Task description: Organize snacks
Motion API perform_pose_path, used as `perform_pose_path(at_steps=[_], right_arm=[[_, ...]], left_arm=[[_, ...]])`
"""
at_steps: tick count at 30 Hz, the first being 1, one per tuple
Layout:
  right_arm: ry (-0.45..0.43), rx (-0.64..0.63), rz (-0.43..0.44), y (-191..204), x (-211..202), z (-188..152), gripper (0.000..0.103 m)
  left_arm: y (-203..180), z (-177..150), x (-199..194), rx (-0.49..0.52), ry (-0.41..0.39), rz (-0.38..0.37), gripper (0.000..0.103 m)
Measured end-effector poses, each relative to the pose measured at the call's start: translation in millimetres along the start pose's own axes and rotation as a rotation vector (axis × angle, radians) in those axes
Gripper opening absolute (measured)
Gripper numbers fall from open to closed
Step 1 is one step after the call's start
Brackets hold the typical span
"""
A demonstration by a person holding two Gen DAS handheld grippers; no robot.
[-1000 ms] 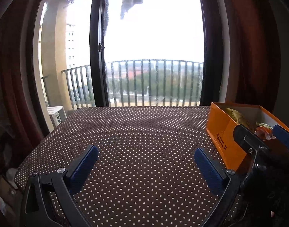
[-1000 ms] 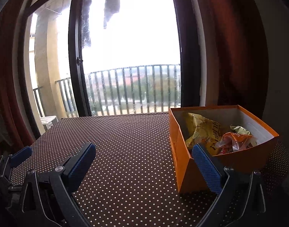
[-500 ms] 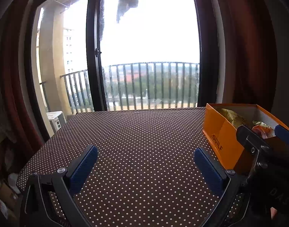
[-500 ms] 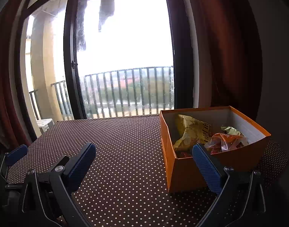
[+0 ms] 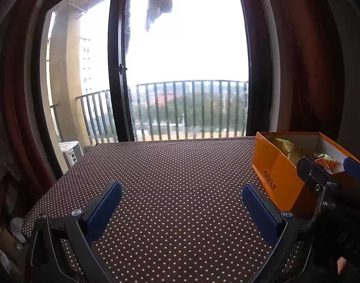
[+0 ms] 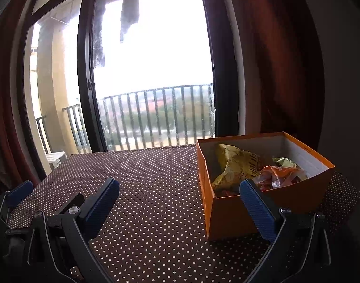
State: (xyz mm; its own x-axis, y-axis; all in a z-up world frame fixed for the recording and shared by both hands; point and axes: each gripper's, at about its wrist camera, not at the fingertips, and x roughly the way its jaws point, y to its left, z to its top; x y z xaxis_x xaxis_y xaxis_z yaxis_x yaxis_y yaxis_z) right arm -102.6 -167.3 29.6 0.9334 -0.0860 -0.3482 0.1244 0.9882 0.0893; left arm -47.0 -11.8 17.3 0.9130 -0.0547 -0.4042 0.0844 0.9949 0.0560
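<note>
An orange box (image 6: 229, 212) stands on the dotted tablecloth at the right; it also shows in the left wrist view (image 5: 274, 176). Inside lie a yellow snack bag (image 6: 236, 165), an orange-red snack bag (image 6: 279, 176) and a pale green wrapper (image 6: 285, 161). My right gripper (image 6: 180, 202) is open and empty, its right finger in front of the box's near wall. My left gripper (image 5: 180, 207) is open and empty above bare cloth, left of the box. The right gripper's fingers (image 5: 309, 172) show at the right edge of the left wrist view.
The table (image 5: 180, 165) carries a brown cloth with white dots. Behind it is a glass balcony door (image 5: 184, 70) with railing and red curtains at both sides. Clutter lies on the floor at the left (image 5: 5, 235).
Both grippers have drawn back and tilted up a little; the box sits slightly farther left and lower in both views. Both stay open and empty.
</note>
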Motion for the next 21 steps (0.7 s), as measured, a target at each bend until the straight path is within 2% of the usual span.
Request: perform_pose_path(at_steps=[21], right_arm=[[0.018,0.013,0.001,-2.6,9.1,-3.4,0.103]], left_arm=[[-1.0,-1.8,9.4,-0.006,0.015,-0.005,0.102]])
